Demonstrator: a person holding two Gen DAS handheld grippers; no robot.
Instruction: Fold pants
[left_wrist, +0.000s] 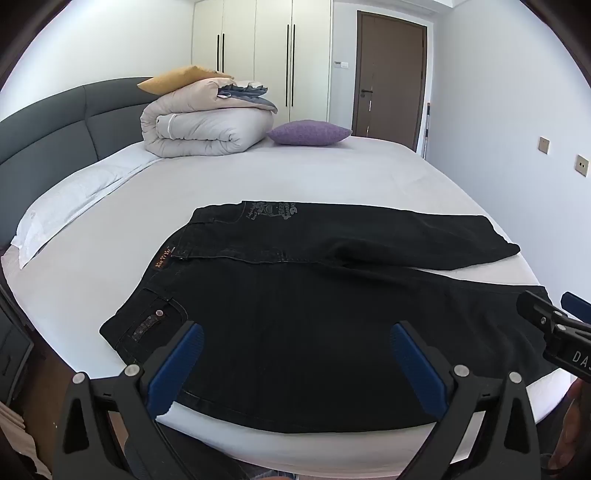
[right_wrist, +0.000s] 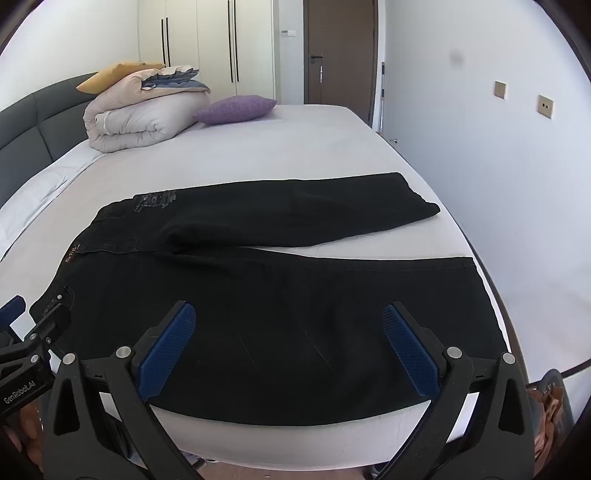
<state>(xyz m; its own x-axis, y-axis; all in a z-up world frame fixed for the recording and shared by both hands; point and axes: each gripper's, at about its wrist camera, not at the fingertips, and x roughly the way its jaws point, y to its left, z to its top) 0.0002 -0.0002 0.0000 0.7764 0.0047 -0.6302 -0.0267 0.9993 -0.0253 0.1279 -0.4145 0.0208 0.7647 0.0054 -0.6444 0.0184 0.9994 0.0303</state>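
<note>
Black pants (left_wrist: 314, 295) lie spread flat on a bed (left_wrist: 258, 177).
Left gripper (left_wrist: 297, 332) and right gripper (right_wrist: 288, 314) hover above, jaws wide apart, empty.

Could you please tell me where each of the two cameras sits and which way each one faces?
Left wrist: on the left gripper, angled down across the waist end of the black pants; its open fingers show, with the right gripper at the right edge.
Right wrist: on the right gripper, over the leg end; the left gripper shows at the left edge.
Shared: pants, bed, folded duvet, purple cushion.
</note>
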